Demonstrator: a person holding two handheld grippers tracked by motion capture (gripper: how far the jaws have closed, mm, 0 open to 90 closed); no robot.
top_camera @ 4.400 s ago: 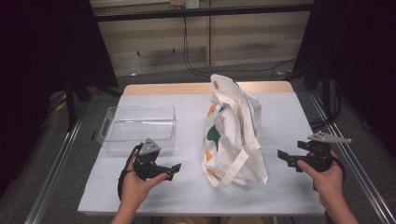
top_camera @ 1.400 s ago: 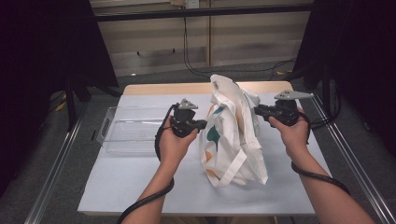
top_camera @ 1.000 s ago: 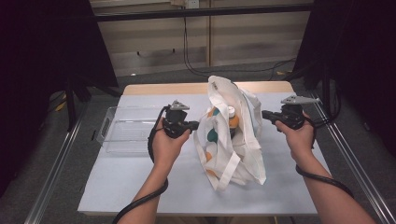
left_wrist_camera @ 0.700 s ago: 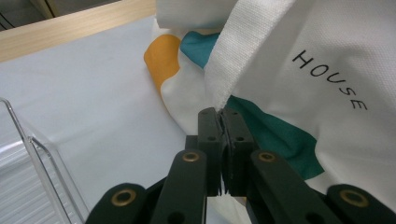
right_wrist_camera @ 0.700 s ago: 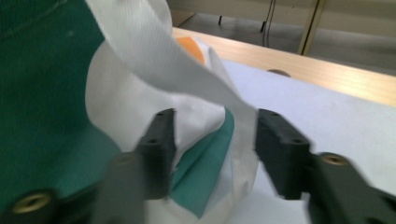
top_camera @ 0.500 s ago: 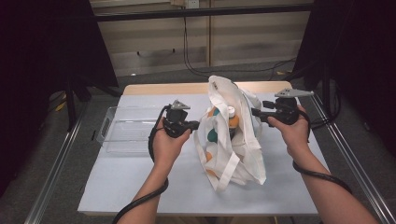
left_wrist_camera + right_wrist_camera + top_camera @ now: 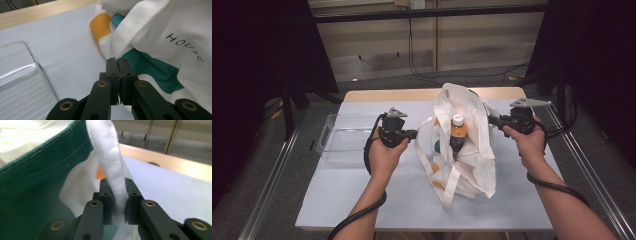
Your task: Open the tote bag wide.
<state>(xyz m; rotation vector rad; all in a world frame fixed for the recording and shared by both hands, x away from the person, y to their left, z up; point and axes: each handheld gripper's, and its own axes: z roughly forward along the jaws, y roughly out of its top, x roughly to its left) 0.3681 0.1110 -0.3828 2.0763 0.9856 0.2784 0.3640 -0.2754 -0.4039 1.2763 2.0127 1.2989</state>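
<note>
The left gripper (image 7: 117, 75) and right gripper (image 7: 117, 202) are clamping opposite straps of the limp tote bag (image 7: 462, 150), which is sagging around a bottle (image 7: 457, 131).

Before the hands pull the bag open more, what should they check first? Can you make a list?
1. Left gripper pinching the tote bag: ok, jaws shut on the edge by the strap.
2. Right gripper holding the bag's handle strap: ok, strap clamped between the jaws.
3. Bag mouth open: ok, the bottle with its white cap shows inside.
4. Bottle standing upright: ok in the high view, though what props it up is hidden.
5. Clear tray ready beside the bag: ok, on the table to the left.
6. Anything else in the bag: cannot tell, the cloth hides it.
</note>
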